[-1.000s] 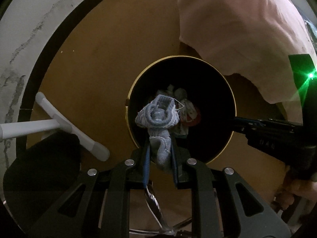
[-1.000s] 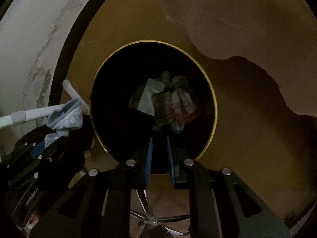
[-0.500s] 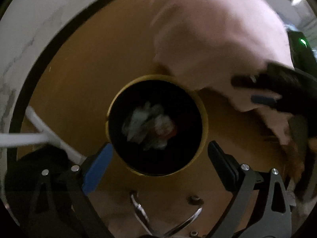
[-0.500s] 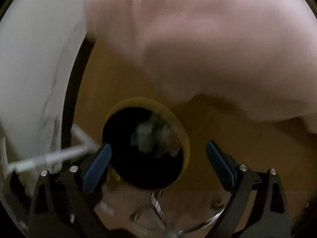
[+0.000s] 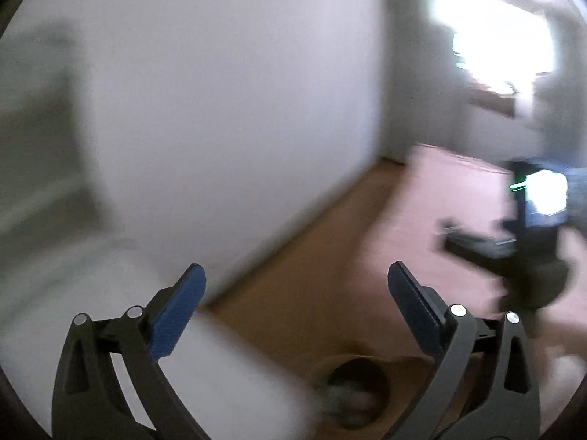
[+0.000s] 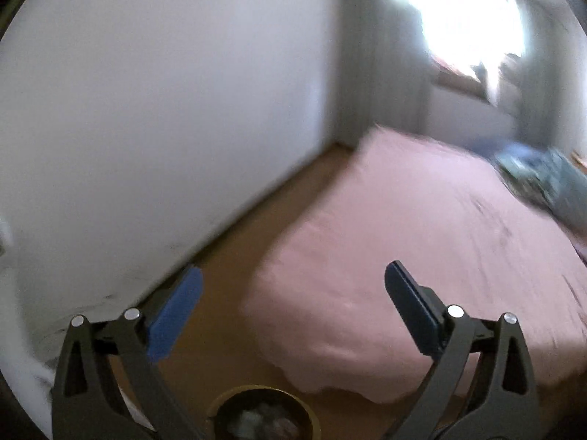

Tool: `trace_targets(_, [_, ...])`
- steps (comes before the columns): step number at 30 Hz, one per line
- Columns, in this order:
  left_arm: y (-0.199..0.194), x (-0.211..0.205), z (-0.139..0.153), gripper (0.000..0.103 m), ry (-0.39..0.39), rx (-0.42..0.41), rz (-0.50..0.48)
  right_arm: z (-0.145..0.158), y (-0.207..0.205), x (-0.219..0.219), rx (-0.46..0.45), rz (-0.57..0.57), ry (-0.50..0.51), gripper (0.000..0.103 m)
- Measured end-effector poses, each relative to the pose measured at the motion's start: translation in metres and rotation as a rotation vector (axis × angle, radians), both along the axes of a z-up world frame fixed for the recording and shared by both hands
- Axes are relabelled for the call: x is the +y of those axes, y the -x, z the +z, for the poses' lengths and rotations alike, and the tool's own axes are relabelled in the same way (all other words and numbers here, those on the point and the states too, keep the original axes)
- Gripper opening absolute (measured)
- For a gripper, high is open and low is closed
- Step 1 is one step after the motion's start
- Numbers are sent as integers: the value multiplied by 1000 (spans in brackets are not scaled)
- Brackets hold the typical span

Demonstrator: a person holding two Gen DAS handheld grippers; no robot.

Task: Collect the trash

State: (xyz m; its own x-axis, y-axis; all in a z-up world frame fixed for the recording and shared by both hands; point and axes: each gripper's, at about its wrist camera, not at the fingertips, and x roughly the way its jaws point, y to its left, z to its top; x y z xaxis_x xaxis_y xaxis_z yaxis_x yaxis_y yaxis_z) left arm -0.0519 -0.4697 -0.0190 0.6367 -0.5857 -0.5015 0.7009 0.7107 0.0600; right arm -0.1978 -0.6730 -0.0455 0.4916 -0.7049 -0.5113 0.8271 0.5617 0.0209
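Both views are blurred by motion. My left gripper [image 5: 295, 282] is open and empty, raised above the floor. The black trash bin with a gold rim [image 5: 354, 396] sits low between its fingers, with crumpled trash inside. My right gripper [image 6: 293, 280] is also open and empty. The same bin [image 6: 262, 416] shows at the bottom edge of the right wrist view, holding pale crumpled trash. The right gripper's black body [image 5: 513, 253] with a green light shows at the right of the left wrist view.
A white wall [image 6: 165, 110] runs along the left. A bed with a pink sheet [image 6: 422, 256] fills the right, with a dark cloth bundle [image 6: 543, 179] at its far end. A strip of wooden floor [image 6: 264, 227] lies between. A bright window [image 6: 466, 22] is at the back.
The left gripper was shut on a grey sock over the bin, then opened and let it go. The right gripper opened too. Both have swung up and away from the bin.
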Motion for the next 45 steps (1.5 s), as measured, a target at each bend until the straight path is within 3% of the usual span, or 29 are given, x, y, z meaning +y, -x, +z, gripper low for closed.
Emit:
trace_targets(2, [-23,55,0,96,-41,-41,187,20,-29,44,-66,151,-9,96])
trace_targets(5, [-51,131,-4,96,-36,15,386,32,-74,107,-124,349,-80,96])
trace_targets(7, [-62,180,-5,96,-30,36,504,30,-100,155,-122,483,-136,96])
trace_targets(9, [-67,225,-5,96,-52,21,626,28,-124,216,-76,647,-113,96])
trace_targets(11, [-68,261,-7,96,-86,8,722,26,-139,274,-17,771,-38,96])
trace_targets(15, [-76,322,-24,96,-113,70,839,32,-149,334,-87,947,-32,96])
trace_targets(18, [-78,342,-38,96,-104,108,854,30,-170,369,-66,988,20,96])
trace_targets(24, [-82,369,-44,96,-104,89,872,12,-203,389,-47,999,1,96])
trace_targets(37, [-86,369,-49,96,-94,91,866,-1,-190,383,5,913,-21,96])
trace_targets(45, [-80,372,-47,96,-76,66,899,5,-182,387,-21,898,14,96])
